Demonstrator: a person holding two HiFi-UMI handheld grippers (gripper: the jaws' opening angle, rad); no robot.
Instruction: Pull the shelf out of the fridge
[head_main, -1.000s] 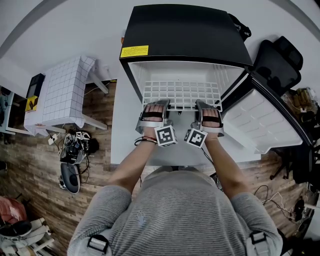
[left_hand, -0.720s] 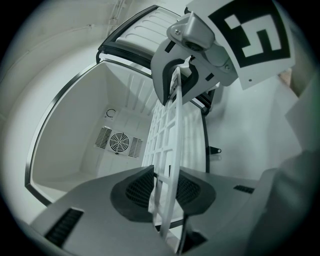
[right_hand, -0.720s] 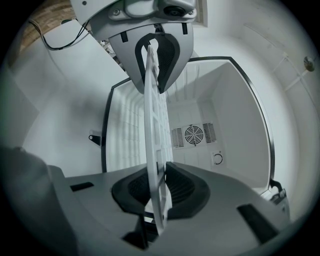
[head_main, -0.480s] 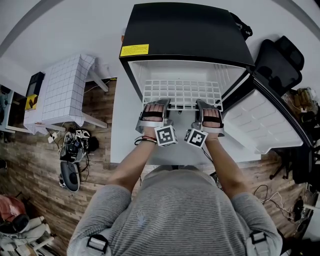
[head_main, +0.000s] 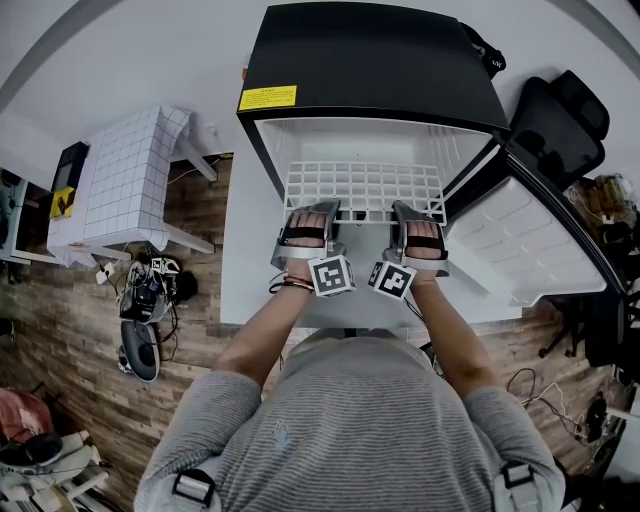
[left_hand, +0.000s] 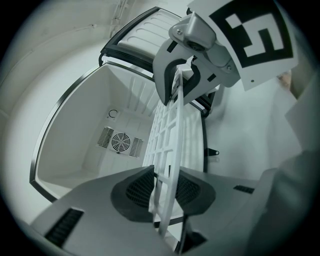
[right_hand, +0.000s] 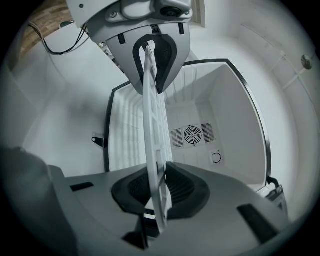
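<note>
A small black fridge (head_main: 370, 62) stands open, its white inside facing me. A white grid shelf (head_main: 365, 188) sticks out of its mouth. My left gripper (head_main: 318, 212) is shut on the shelf's front edge at the left, and my right gripper (head_main: 402, 214) is shut on that edge at the right. In the left gripper view the shelf (left_hand: 170, 150) runs edge-on between the dark pads (left_hand: 137, 192), and the right gripper (left_hand: 192, 75) clamps it further along. In the right gripper view the shelf (right_hand: 154, 150) is pinched the same way, with the left gripper (right_hand: 150, 55) beyond.
The fridge door (head_main: 530, 250) hangs open to the right, with a black office chair (head_main: 555, 125) behind it. A white tiled table (head_main: 125, 180) stands at the left. Cables and shoes (head_main: 145, 300) lie on the wooden floor. The fridge's back wall carries a fan grille (right_hand: 192, 134).
</note>
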